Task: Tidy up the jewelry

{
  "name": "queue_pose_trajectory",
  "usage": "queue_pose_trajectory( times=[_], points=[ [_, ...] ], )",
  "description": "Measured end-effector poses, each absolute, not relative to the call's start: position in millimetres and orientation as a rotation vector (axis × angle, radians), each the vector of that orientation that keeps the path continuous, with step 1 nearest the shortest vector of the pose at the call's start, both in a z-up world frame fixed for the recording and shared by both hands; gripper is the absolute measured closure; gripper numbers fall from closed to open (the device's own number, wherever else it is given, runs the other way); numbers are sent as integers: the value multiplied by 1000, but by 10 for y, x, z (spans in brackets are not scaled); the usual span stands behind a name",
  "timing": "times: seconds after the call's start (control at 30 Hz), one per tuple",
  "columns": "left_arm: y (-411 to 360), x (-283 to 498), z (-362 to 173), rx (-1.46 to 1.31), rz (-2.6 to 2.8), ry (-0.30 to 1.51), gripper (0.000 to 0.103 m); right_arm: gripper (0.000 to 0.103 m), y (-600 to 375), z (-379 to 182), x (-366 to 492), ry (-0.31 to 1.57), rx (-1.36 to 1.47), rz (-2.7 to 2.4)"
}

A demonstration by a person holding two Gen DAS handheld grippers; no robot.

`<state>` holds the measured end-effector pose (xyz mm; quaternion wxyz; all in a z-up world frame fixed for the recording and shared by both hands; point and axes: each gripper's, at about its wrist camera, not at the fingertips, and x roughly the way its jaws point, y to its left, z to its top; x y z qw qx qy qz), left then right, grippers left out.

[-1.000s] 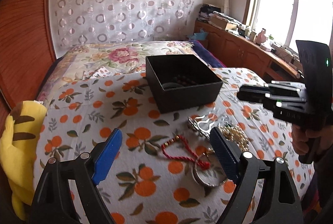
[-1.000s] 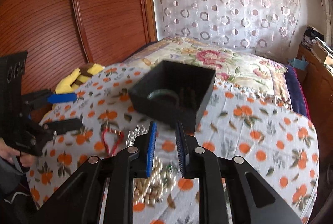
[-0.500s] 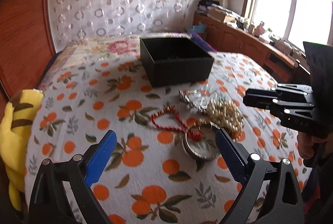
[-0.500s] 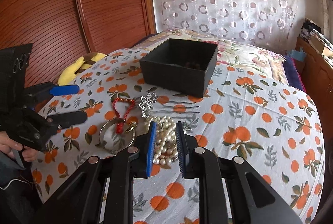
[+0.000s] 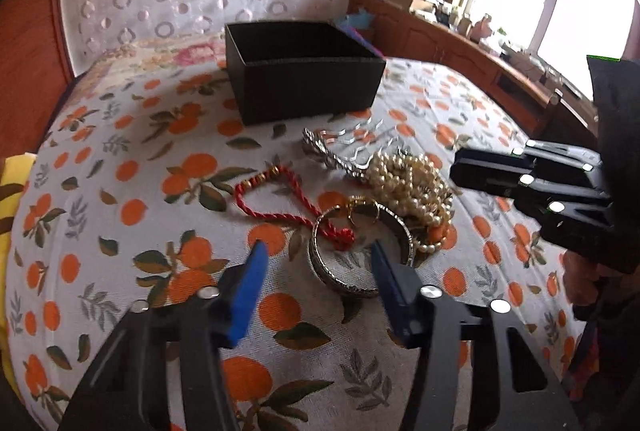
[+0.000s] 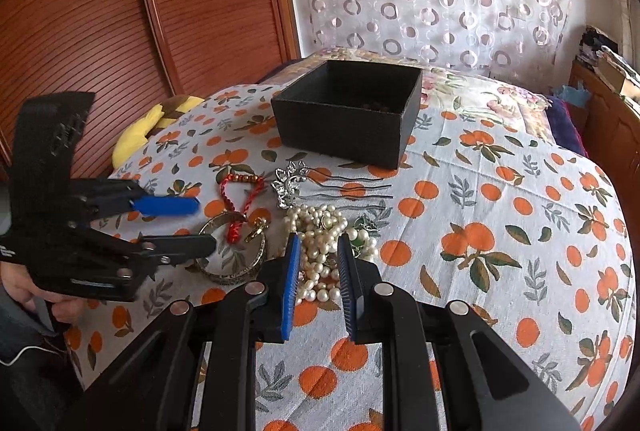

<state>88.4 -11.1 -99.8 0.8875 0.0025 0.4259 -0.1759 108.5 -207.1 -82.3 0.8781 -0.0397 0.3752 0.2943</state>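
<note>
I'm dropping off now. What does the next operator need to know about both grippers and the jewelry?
Left gripper: open, jaws just been closing astride the bangle rim, no grip yet.
Right gripper: narrowly open, empty, over the pearl necklace.
Red cord and silver hairpin lie loose on the bedspread.
Black box: only dark beads visible inside.
Left to do: box all loose pieces.
</note>
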Motion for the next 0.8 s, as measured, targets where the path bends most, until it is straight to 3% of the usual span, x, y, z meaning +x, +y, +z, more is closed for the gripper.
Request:
queue_pose_trajectory(
  times=[0.07,0.13,0.23,0.8],
  points=[
    [-151,893,-1011,42,-348,883,63,82,-2064,-811,1077,781,-81,616],
    [-145,900,-1004,49,-344,889,83,82,-2055,-792,1063,778,-82,620],
    [-95,879,-988,40,-357,889,98,82,-2027,-779,1052,776,-88,628],
    [77,716,-844,69,-380,857,100,82,-1904,-803,1119,781,-106,637]
  ],
)
